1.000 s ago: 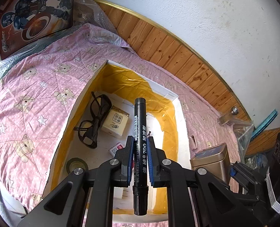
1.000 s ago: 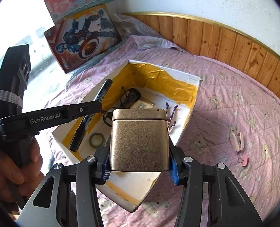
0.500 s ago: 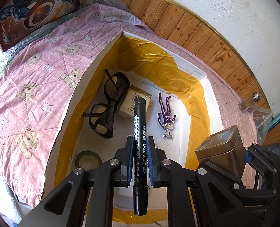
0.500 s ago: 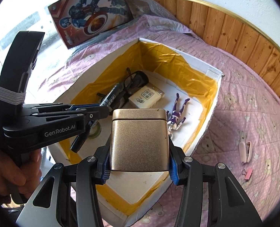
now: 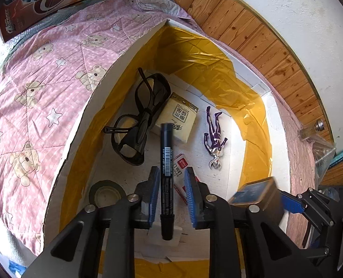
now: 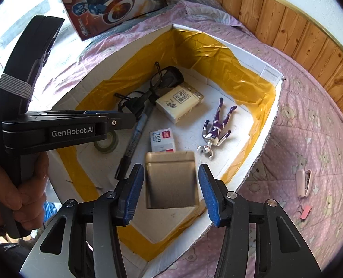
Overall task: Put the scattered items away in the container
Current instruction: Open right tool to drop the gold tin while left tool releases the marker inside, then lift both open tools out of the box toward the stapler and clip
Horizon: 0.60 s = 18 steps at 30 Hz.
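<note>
**Both grippers released over the box**

Since half a second ago both sets of jaws have spread, and the two items they carried are loose above the box.

We note the box first: a white foam container with yellow tape on its inner walls, resting on a pink quilt. It already holds glasses, a cream packet, a purple figure, a staple box and a tape roll.

The tin is rigid gold metal with smooth, probably slippery faces and likely some weight. We judge its flat opposite sides the proper place to take hold. It appears blurred between the jaws of the right gripper, clear of both blue pads, over the near end of the box.

The marker is light, stiff and round, so apt to roll; the mid-barrel is the sound hold. The left gripper stands open, with a gap on the right side of the barrel. We cannot tell whether the left pad touches it. The right view shows the marker slanting down inside the box.

Outside on the quilt, a pink case and a small pink clip remain to be collected.
</note>
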Tool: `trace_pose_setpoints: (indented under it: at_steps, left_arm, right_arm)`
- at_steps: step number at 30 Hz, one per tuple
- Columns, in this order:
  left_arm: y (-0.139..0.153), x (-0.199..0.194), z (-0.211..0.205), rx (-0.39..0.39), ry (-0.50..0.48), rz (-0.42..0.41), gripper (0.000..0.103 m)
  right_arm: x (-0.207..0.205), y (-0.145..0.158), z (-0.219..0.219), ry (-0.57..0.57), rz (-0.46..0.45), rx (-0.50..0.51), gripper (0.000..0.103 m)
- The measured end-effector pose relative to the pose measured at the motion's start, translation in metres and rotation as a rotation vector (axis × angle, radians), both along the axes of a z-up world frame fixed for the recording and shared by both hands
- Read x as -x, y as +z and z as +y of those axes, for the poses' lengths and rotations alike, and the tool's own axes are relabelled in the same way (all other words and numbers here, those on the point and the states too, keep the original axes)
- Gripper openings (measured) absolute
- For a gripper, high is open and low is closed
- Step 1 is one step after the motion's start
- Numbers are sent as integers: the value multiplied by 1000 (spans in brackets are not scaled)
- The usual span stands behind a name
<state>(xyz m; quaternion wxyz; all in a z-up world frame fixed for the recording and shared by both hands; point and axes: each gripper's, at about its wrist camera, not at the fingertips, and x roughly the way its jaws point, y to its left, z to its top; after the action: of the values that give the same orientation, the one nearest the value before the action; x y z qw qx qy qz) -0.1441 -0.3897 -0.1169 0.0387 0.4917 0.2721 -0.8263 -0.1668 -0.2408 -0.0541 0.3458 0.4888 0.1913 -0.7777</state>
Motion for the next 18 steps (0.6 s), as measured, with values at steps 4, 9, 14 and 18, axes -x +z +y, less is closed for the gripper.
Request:
trace_pose_setpoints:
  at_steps: [4,9,14,18]
  left_arm:
    - [2,-4,0,10,2,13,31]
    - [8,-10,-3,0,15,35,31]
    - [12,-12,2,14,0,38,31]
    - [15,-16,7,46,-12,38,31]
  right_arm:
    - [1,2,6,-25,-14,25,53]
    - [-2,6,10,-38,-13,46,53]
    - [-6,9,11,-43,-16,57,53]
    - [-9,13,11,-42,-11,62,53]
